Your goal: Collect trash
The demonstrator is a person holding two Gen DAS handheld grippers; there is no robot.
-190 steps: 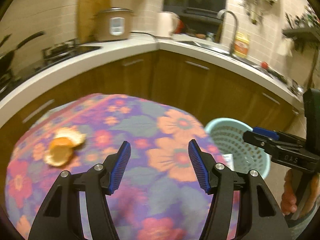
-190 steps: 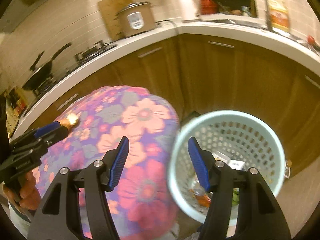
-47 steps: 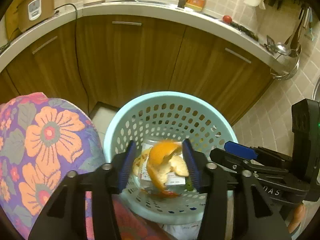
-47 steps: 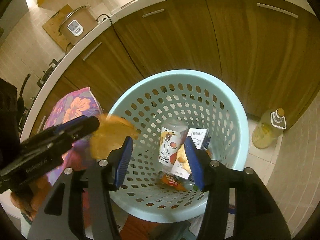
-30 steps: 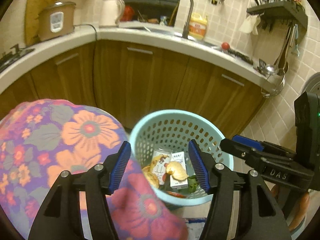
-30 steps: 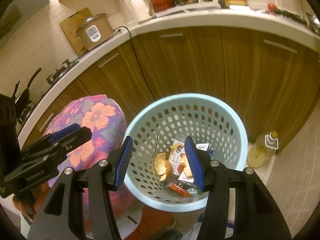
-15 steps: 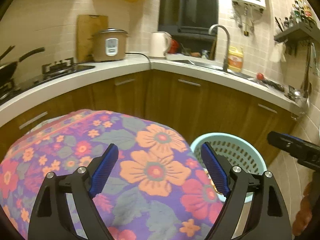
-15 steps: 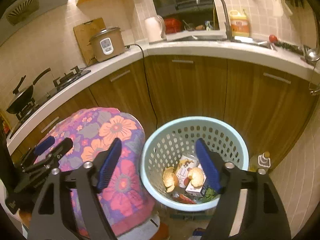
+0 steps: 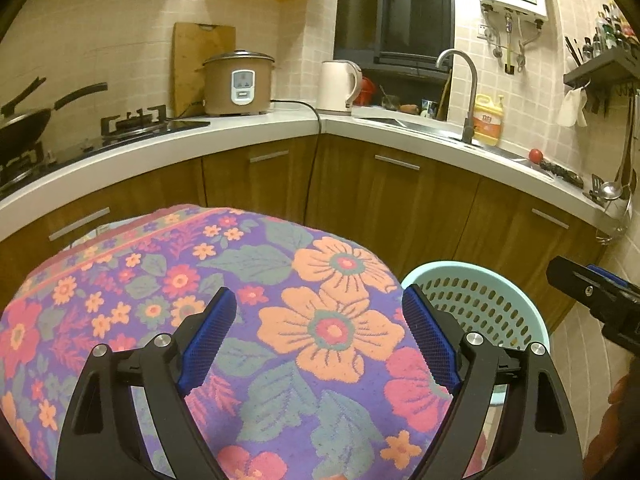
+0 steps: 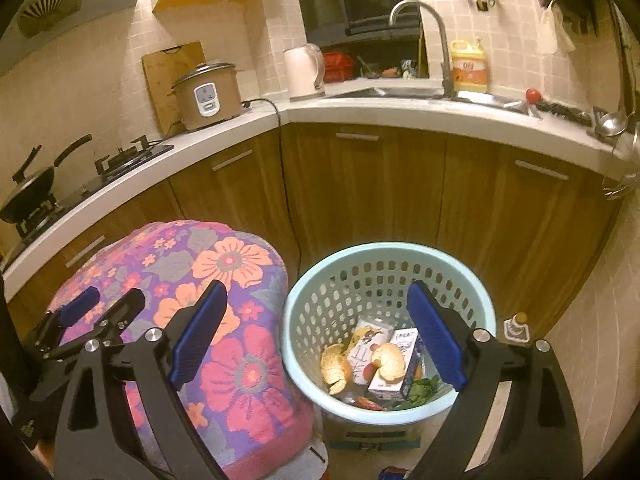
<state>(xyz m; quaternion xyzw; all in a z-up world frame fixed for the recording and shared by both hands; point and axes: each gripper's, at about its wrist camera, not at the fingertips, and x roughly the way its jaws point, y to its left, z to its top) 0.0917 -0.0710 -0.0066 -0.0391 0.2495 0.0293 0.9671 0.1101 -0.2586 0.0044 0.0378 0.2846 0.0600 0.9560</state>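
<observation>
Both orange peels point(image 10: 337, 368) are now seen inside the light blue perforated basket point(image 10: 472, 300), where earlier one was held by the left tongs point(image 9: 320, 336). These tongs are spread wide and hold nothing, above the floral-covered tabletop point(image 9: 248, 264). The right tongs point(image 10: 316, 332) are also wide apart and unloaded, above the basket's left rim. Cartons point(image 10: 400, 364) and green leaves point(image 10: 420, 390) lie with the peels. The basket stands just beside the tabletop's right edge, before the wooden cabinets point(image 10: 400, 184).

The basket point(image 10: 386, 276) stands right of the cloth-covered table point(image 10: 240, 376), orange peels point(image 10: 336, 368) and cartons point(image 10: 394, 360) inside.
</observation>
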